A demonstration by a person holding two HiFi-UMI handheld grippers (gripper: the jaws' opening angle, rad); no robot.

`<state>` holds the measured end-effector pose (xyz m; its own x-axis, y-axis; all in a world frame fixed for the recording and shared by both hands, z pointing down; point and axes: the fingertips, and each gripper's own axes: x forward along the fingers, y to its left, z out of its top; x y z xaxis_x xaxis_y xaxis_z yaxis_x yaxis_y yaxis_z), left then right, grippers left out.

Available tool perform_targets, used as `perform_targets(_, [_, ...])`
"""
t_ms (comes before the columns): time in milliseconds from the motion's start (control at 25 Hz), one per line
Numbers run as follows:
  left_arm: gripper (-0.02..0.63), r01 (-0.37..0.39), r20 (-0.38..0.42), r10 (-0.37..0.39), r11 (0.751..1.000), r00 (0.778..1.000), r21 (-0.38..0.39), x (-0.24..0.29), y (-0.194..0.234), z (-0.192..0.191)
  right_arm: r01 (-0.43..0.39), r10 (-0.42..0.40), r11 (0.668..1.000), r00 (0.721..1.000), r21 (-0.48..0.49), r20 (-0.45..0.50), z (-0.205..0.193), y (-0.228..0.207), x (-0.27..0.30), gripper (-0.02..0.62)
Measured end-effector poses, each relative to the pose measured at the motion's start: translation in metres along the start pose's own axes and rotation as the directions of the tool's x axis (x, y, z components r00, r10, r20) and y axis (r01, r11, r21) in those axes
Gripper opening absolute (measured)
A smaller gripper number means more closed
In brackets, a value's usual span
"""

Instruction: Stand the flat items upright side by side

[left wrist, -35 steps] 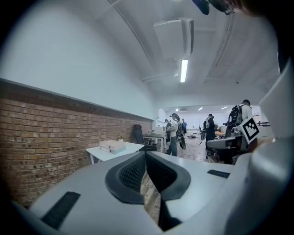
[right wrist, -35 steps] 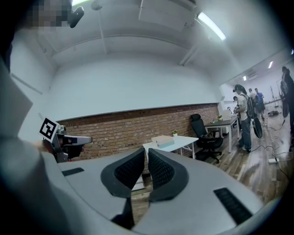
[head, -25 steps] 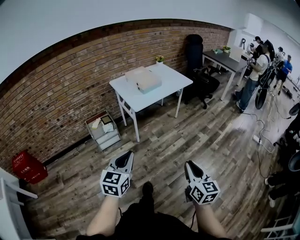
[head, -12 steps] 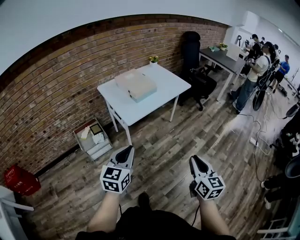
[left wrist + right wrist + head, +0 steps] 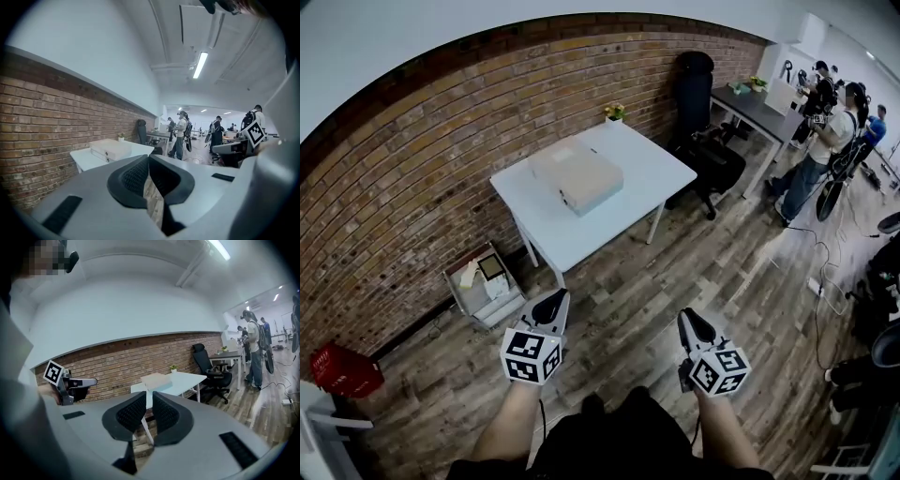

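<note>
Fingers (image 5: pixel 136 176) of the left gripper (image 5: pixel 553 298) are clenched tip to tip on nothing. The right gripper (image 5: pixel 686 319) is the same, its fingers (image 5: pixel 130 413) all but touching with only a thin slit between them and nothing in it. Both are held low and side by side over the wooden floor (image 5: pixel 628 309), pointing at the brick wall (image 5: pixel 412 159).

The flat items (image 5: pixel 577 176) lie well ahead of both pairs of fingers, past a stretch of bare floor. They look like a stack of pale flat boxes on the white surface (image 5: pixel 553 225), though I can't tell how many there are. They lie flat, their long side running slantwise across the line the fingers point along. They sit more nearly in front of the left fingers, so I judge that hand the nearer. Neither can reach them until the gap is crossed.
</note>
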<state>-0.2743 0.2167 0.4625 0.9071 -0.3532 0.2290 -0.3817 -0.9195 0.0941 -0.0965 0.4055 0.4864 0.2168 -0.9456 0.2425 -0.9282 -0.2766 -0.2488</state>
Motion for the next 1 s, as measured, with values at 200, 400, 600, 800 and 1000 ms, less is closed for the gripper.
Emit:
perform_targets(200, [0.018,-0.032,-0.035,0.032,0.999,0.999,-0.005,0.034,0.021,-0.005,-0.053,0.053,0.998,0.999,0.024,-0.013,0.004,-0.017,0.052,0.054])
perform_targets(400, [0.018,-0.096,-0.036,0.095,0.995,0.995,-0.017,0.085,0.045,0.010,-0.121,0.122,0.992,0.992,0.034,-0.031,0.020,-0.049,0.116,0.052])
perform_targets(600, [0.018,-0.126,-0.046,0.124,0.991,0.991,-0.044,0.151,0.051,0.031,-0.179,0.180,0.983,0.983,0.033,-0.035,0.058,-0.095,0.178,0.049])
perform_targets(800, [0.018,-0.157,-0.075,0.152,0.985,0.985,-0.065,0.218,0.056,0.044,-0.219,0.223,0.974,0.972,0.061,-0.073,0.075,-0.142,0.230,0.048])
perform_targets(1000, [0.018,-0.202,-0.063,0.197,0.977,0.978,-0.073,0.261,0.060,0.062,-0.272,0.279,0.959,0.954,0.072,-0.113,0.082,-0.172,0.263,0.048])
